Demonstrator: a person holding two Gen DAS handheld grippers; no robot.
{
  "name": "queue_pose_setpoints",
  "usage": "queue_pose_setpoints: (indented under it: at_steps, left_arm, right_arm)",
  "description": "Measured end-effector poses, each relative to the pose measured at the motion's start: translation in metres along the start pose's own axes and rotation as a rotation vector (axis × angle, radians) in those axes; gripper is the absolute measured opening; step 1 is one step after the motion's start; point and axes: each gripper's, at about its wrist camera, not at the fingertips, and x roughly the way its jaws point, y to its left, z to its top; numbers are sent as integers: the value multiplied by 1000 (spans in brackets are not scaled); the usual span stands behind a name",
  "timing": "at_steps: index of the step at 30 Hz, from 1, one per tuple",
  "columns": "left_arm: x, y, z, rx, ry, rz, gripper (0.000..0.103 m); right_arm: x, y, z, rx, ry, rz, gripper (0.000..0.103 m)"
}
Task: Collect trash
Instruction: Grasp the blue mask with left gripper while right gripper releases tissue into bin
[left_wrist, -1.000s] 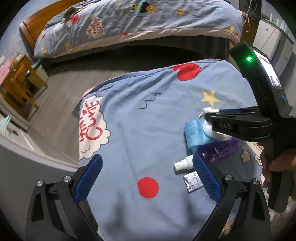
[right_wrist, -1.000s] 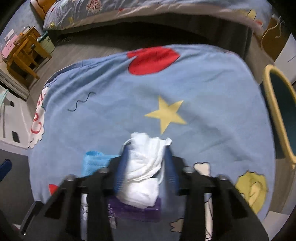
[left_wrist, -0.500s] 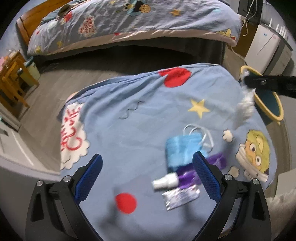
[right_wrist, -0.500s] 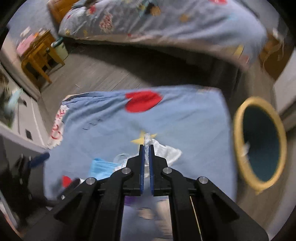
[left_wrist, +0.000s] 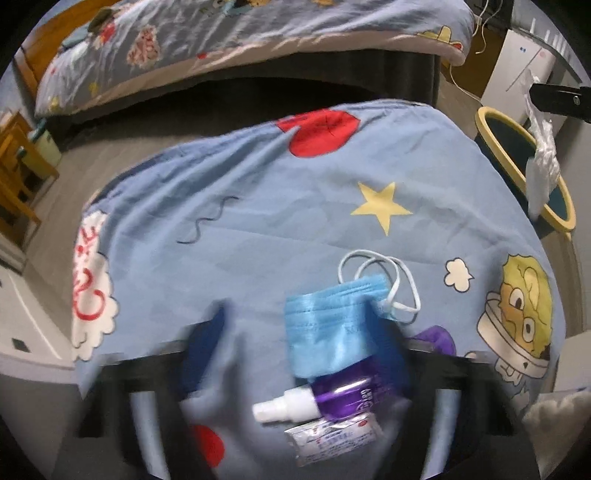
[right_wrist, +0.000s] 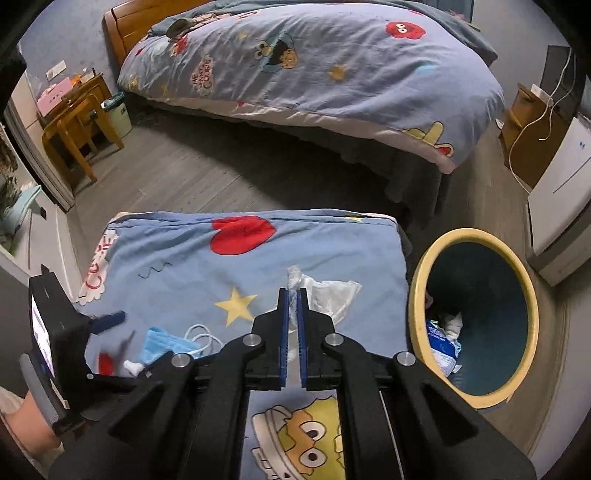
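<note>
Right hand-held gripper (right_wrist: 291, 295) pinching 1 white tissue (right_wrist: 332, 295), raised beside the yellow-rimmed bin (right_wrist: 415, 295); left hand-held gripper (left_wrist: 310, 354), jaws just closing, straddling blue mask (left_wrist: 332, 332) and purple bottle (left_wrist: 347, 395) on the blue sheet (left_wrist: 258, 221)

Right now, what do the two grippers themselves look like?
The right gripper is matte black plastic with silver bolts at its joints and blue pads lining both jaws. The left gripper is the same black build with blue pads, and carries a lit screen on its body.
</note>
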Motion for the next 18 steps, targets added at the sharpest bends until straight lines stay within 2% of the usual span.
queue_pose_setpoints:
  at_steps: [1,3,7,12,18]
  left_arm:
    - [2,-1,0,0,10,-16,39]
    - [0,-6,0,18,8,-25,31]
    - [-12,-12,5,47,-48,7,29]
    - [-36,-13,17,15,-124,-17,29]
    - [-58,-21,25,23,-183,-12,29]
  right_arm:
    - [1,-1,0,-5,-1,-5,4]
    - [0,-2,0,0,-1,1,4]
    - [-1,-6,1,10,-9,6,4]
    - [-5,-9,0,14,-15,7,4]
    - [-14,-16,-2,28,-26,2,4]
